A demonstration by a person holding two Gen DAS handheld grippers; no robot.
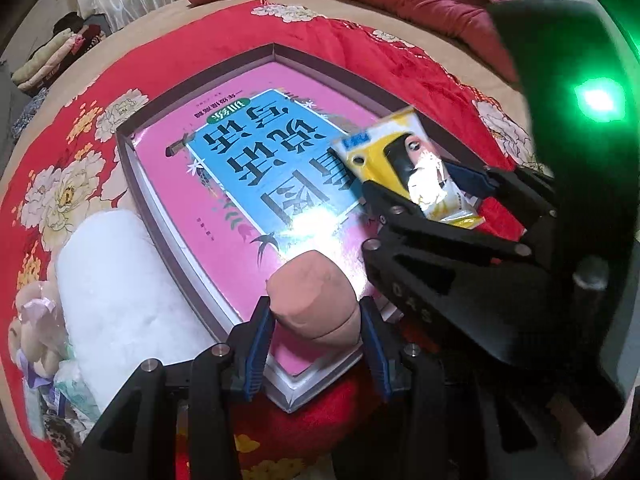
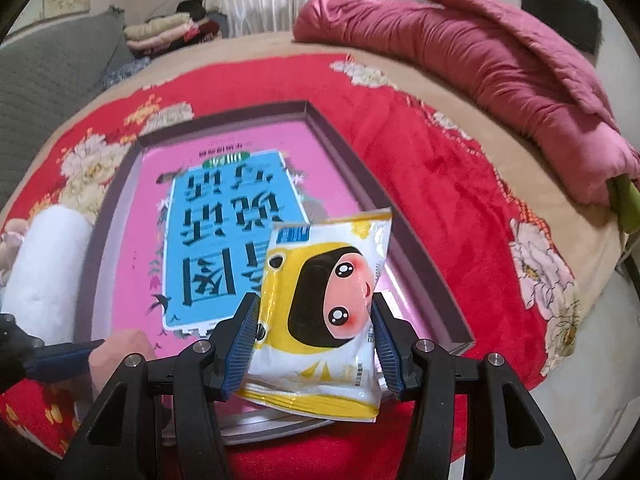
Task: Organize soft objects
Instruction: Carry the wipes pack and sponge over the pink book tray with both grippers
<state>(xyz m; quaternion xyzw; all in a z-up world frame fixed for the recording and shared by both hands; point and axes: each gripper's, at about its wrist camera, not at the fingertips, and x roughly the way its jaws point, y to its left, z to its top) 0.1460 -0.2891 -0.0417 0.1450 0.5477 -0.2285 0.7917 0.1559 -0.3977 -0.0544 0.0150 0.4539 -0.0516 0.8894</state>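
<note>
Soft things are held over a box (image 1: 132,160) on the bed. The left gripper (image 1: 316,332) squeezes a peach foam lump (image 1: 312,304) between its blue pads, low over the pink book (image 1: 248,208) that lies in the box. The right gripper (image 2: 316,344) squeezes a shiny yellow and white packet (image 2: 324,312) with a cartoon face, above the box's near right side.

Only the left view shows the whole lump, round and smooth, and a small plush toy (image 1: 36,320) beside a fluffy white roll (image 1: 116,292) left of the box. Only the right view shows the packet's full face and its crinkly bottom edge; the lump is just a corner there.

The box has thin dark walls. The blanket (image 2: 440,168) is red with big flowers. A rumpled pink quilt (image 2: 500,60) lies behind.
</note>
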